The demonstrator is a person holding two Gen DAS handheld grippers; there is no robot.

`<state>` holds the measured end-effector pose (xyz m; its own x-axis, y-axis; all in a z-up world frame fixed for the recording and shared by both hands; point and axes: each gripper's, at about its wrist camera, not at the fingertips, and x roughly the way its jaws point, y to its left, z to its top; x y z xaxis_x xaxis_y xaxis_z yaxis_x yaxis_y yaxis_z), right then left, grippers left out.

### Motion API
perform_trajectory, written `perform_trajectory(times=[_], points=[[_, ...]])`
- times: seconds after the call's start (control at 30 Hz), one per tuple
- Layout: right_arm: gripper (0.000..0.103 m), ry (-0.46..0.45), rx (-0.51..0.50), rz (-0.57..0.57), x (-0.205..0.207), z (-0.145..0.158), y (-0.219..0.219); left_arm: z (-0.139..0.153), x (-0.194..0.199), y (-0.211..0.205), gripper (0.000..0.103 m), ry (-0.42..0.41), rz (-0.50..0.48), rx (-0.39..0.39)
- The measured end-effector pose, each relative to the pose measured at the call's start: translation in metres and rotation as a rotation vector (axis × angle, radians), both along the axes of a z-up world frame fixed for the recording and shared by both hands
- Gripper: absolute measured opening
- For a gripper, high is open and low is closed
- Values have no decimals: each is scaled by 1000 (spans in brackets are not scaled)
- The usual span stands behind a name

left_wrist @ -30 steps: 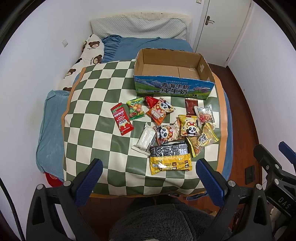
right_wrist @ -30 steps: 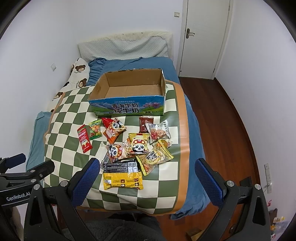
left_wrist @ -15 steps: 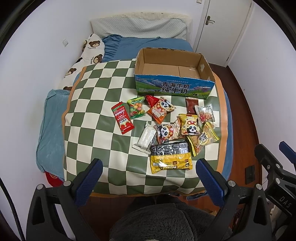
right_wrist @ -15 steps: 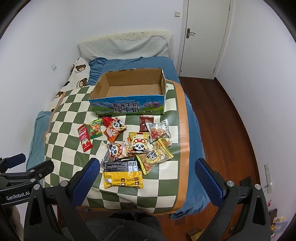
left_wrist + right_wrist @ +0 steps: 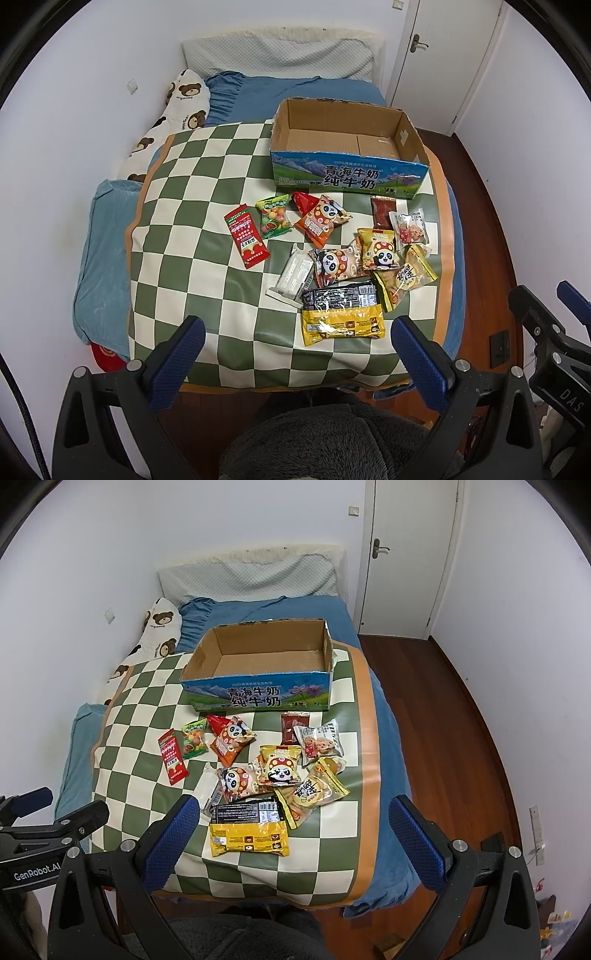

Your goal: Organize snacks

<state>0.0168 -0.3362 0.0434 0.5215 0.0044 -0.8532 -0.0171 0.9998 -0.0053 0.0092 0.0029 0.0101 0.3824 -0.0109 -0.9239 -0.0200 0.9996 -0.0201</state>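
Basically nothing's changed over the last second: I'm holding both the left gripper (image 5: pixel 295 339) and right gripper (image 5: pixel 293 818) spread wide, empty, above the near edge, snacks (image 5: pixel 332 251) all loose before the empty box (image 5: pixel 347 177), sorting unstarted.

black tongs (image 5: pixel 295 354) with blue ribbed pads (image 5: pixel 177 363).

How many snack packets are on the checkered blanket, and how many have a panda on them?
Panda packets: 3, orange, pink, yellow
Red packets: 3, long, small, dark
Green candy bag: 1
White packet: 1
Clear cookie packet: 1
Yellow pastry packet: 1
Black-and-yellow packet: 1
Total: 11 packets, none in the cardboard box yet.
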Motion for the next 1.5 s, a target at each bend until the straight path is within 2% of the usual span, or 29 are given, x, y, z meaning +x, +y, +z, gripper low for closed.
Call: perform_trajectory(times=[1.17,1.27,1.33,1.47,1.5], points=[[103,1,31,-6,-2,4,9,9,-8,8,103,-16,7,-4],[103,36,86,-31,4,-12,3,2,-2,14,103,-27,23,11],[103,86,154,-62,12,-34,-2,-12,4,20,103,-36,43,61],[103,246,343,-152,26,-104,-19,-45,16,37,103,-35,68,181],[103,314,429,-196,31,-136,-22,-57,21,40,103,-34,68,225]])
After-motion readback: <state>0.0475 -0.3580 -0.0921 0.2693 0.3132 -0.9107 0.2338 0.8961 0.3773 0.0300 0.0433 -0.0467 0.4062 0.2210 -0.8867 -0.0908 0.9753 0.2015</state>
